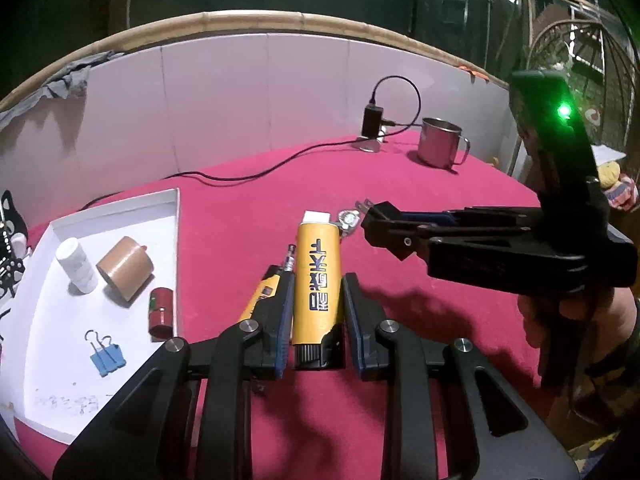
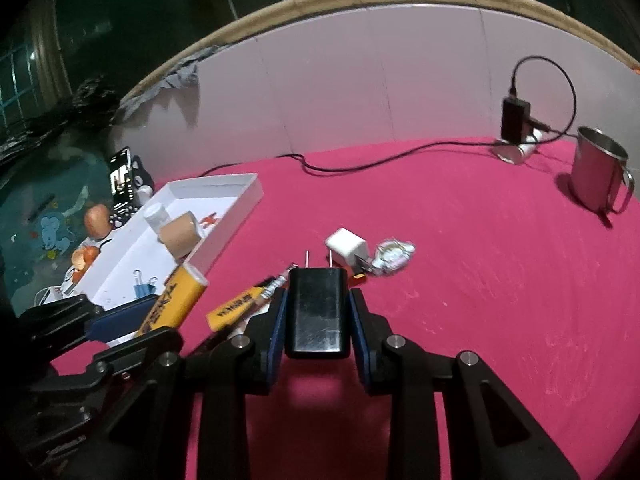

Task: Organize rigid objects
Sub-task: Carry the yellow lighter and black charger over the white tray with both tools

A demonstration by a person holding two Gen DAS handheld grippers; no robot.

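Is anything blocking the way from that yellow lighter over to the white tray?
Nothing visible does. The left claw holds the yellow lighter; only bare red cloth lies between it and the white tray, whose low wall it must clear.

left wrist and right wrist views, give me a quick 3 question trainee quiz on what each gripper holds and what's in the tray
1. True or false: the left gripper has its fingers shut on the yellow box.
2. What does the right gripper hold? A) white charger B) black plug adapter C) steel mug
3. Fill in: the blue binder clip lies inside the white ____.

Key
1. True: both fingers press the yellow box's sides.
2. B: the black plug adapter sits between the fingers, prongs forward; the white charger lies on the red cloth and the steel mug stands far off.
3. tray
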